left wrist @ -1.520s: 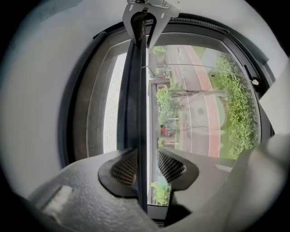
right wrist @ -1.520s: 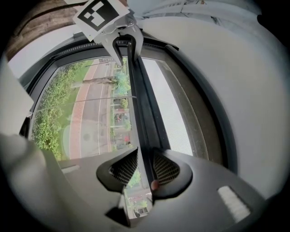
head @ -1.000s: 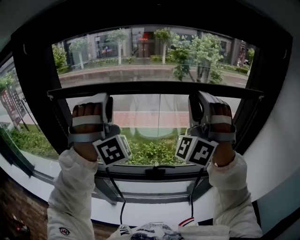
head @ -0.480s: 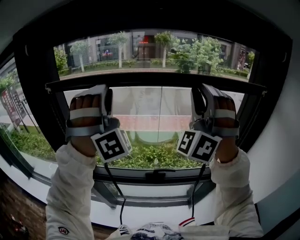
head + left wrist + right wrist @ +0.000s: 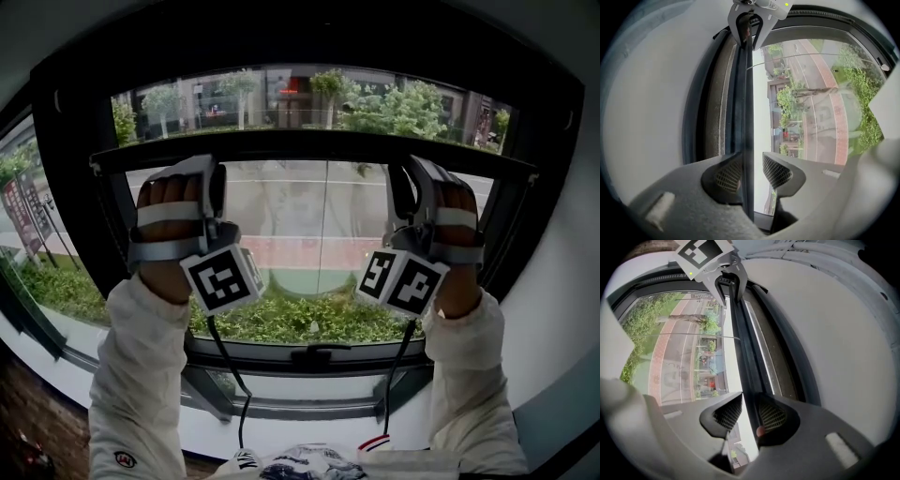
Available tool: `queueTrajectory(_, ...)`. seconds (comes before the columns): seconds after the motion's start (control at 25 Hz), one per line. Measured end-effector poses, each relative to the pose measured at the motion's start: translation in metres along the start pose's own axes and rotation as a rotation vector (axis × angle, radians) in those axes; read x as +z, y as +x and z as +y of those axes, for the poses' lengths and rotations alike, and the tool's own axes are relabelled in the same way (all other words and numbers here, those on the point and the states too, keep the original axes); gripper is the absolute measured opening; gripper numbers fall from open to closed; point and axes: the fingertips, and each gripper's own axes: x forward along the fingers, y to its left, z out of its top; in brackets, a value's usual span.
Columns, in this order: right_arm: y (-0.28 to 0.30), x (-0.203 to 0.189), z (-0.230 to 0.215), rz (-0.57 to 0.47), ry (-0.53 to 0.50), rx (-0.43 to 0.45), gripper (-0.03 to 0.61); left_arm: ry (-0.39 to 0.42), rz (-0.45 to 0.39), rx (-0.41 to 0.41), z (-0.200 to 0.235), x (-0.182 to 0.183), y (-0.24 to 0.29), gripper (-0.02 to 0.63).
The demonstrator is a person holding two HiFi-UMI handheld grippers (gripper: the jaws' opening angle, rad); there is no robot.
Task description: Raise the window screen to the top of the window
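The window screen's dark horizontal bar (image 5: 309, 148) crosses the window high up, with a narrow strip of glass left above it. My left gripper (image 5: 208, 171) is shut on the bar's left part and my right gripper (image 5: 405, 174) on its right part, both arms raised. In the left gripper view the bar (image 5: 744, 93) runs away between the jaws of my left gripper (image 5: 751, 171) to the right gripper (image 5: 747, 21) at its far end. In the right gripper view the bar (image 5: 740, 343) sits between the pads of my right gripper (image 5: 749, 414), and the left gripper (image 5: 727, 277) clamps its far end.
The black window frame (image 5: 66, 187) surrounds the glass; its top edge (image 5: 309, 42) lies close above the bar. A window handle (image 5: 311, 356) sits on the lower sill. White wall (image 5: 834, 333) lies beside the frame. Trees and a street show outside.
Both grippers have moved upward with the bar held between them. The strip of glass above the bar has narrowed and more clear glass shows below it.
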Motion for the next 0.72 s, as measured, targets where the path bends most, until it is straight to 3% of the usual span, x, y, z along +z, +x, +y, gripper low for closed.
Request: queueTrajectory(0.72,-0.007,-0.002,0.010,0.000,0.023,-0.065,0.117,0.013,-0.013,0.054,-0.009,0.000,-0.004,0.141)
